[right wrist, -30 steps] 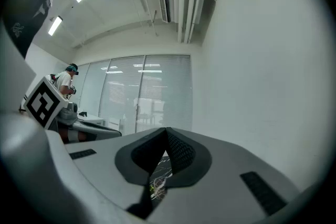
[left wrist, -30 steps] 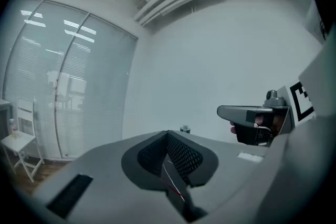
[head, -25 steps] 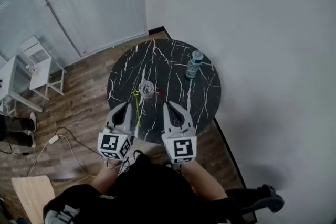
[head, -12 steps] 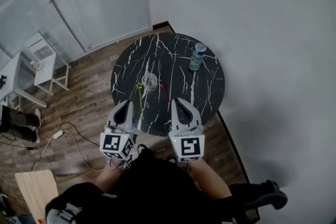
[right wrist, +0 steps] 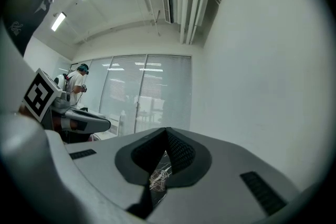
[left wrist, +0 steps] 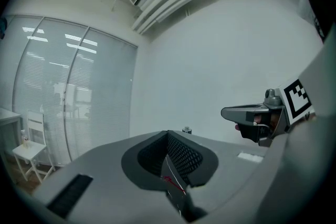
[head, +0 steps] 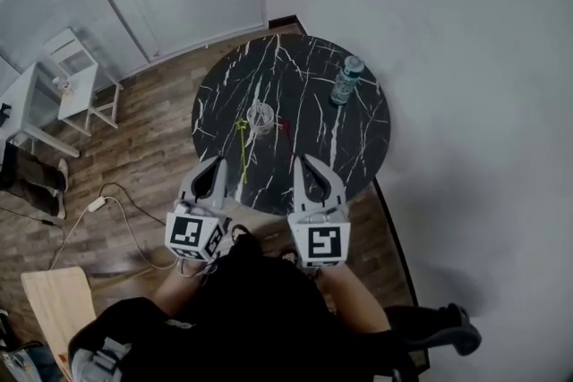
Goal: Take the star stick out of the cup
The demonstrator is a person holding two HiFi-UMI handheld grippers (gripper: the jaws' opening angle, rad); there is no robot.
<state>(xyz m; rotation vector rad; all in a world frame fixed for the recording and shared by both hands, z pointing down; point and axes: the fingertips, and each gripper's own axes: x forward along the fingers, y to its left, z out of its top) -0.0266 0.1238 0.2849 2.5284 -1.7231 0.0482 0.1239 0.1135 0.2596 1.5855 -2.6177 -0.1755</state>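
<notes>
A clear cup (head: pixel 260 116) stands near the middle of the round black marble table (head: pixel 358 139). The green star stick (head: pixel 242 152) lies flat on the table just left of the cup, its yellow star end beside the cup. A small red piece (head: pixel 286 126) lies right of the cup. My left gripper (head: pixel 215 164) hovers over the table's near edge, left of the stick, shut and holding nothing. My right gripper (head: pixel 309 161) is level with it on the right, also shut and holding nothing. The cup (right wrist: pixel 157 180) shows through the slit of the right gripper (right wrist: pixel 167 132).
A water bottle (head: pixel 345 80) stands at the table's far right. A white wall runs close on the right. White furniture (head: pixel 76 80), a floor cable (head: pixel 116 219), a wooden seat (head: pixel 54 309) and a person's legs (head: pixel 27 179) are on the left.
The head view has shifted, so the table sits higher in the picture. Both grippers have drawn back slightly toward the near edge. Stick, cup and bottle have not moved on the table.
</notes>
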